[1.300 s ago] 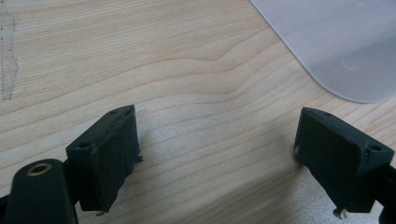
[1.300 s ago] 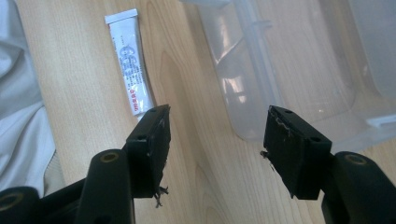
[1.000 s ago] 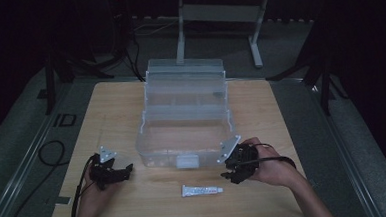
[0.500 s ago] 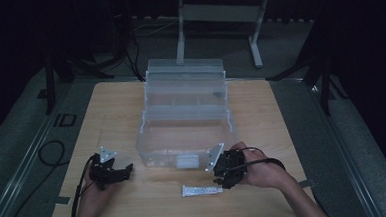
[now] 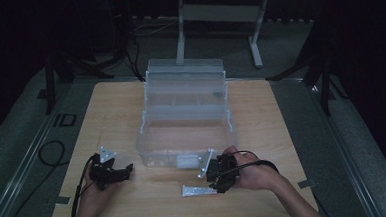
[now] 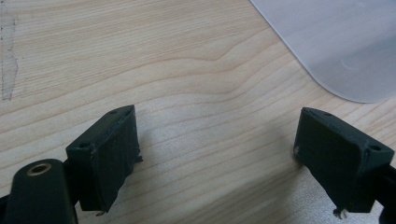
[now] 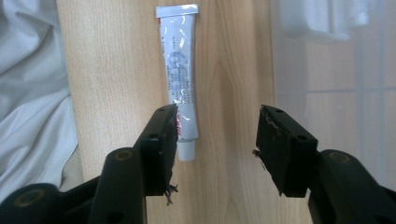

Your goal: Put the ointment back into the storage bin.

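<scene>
Narrowing half-open right claw (image 7: pixel 217 135) beside tube (image 7: pixel 180 70)

Right gripper (image 5: pixel 216 180) shifted left and down to tube (image 5: pixel 198 191); fingers closing, nothing gripped.

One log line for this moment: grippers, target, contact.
right gripper: open, closing in, nothing between fingers | target: white tube flat on table, beside one finger | left gripper: open, idle | clear box: open

Dim room: grey floor (image 5: pixel 28 147), metal stand (image 5: pixel 216 17) behind wooden table (image 5: pixel 111 108).
</scene>
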